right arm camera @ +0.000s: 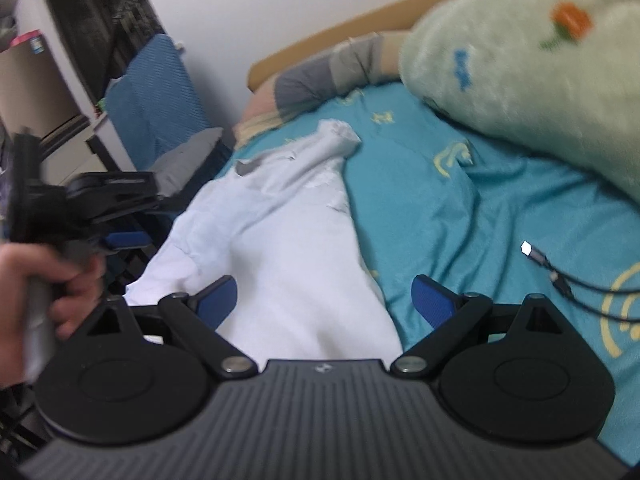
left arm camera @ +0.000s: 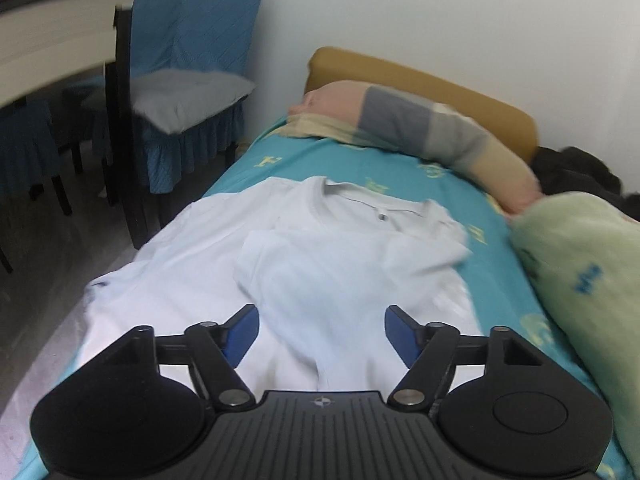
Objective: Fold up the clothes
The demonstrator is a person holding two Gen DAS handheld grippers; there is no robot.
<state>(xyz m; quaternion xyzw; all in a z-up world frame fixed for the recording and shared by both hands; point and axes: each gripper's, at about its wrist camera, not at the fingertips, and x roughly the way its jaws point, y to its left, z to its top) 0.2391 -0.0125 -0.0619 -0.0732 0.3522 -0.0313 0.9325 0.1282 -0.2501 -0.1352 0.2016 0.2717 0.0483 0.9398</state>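
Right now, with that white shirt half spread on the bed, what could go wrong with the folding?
1. The white shirt hangs over the bed's left edge near the chair; a pull there might drag it to the floor.
2. A cable lies on the blue sheet just right of the shirt; the open right gripper could snag it.
3. Both the right gripper and the left gripper are open, gripping nothing, and one sleeve is already bunched, so a careless pinch might catch extra layers.

Green quilt (right arm camera: 520,80) crowding right bed edge, cable (right arm camera: 568,276) beside it — bare sheet (right arm camera: 420,208) between
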